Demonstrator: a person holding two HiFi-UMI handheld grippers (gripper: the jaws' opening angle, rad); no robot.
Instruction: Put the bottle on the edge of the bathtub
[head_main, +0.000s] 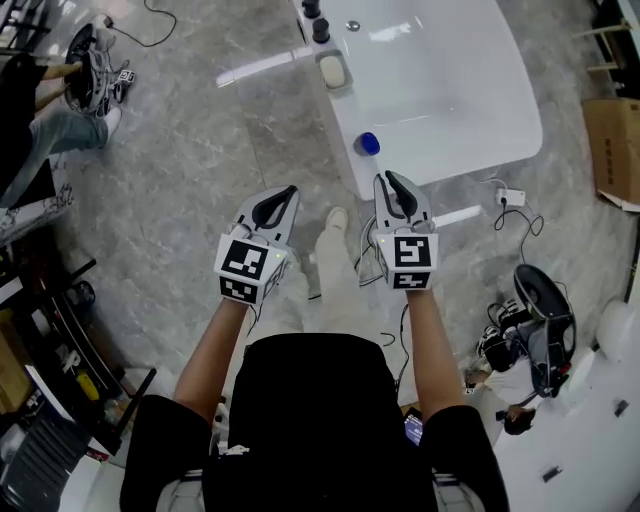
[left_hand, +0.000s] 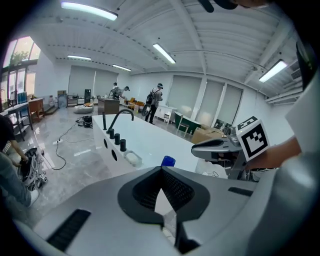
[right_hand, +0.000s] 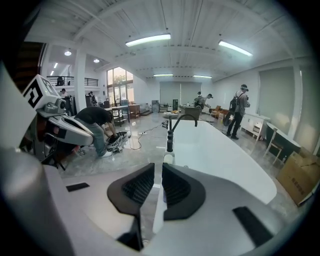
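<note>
Nearest, both tongs are held level over the floor in front of the person, clear of the tub. The left gripper (head_main: 291, 191) has its tips together on nothing. The right gripper (head_main: 389, 179) is narrow, a slit between its pads, and also empty. Neither needs a grip, it seems, because the bottle (head_main: 368, 143), seen by its blue cap, already stands just beyond them on the near edge of the bathtub (head_main: 341, 118). Farther along that rim lie a soap dish (head_main: 333, 72) and dark tap knobs (head_main: 320, 29), well apart from the bottle.
</note>
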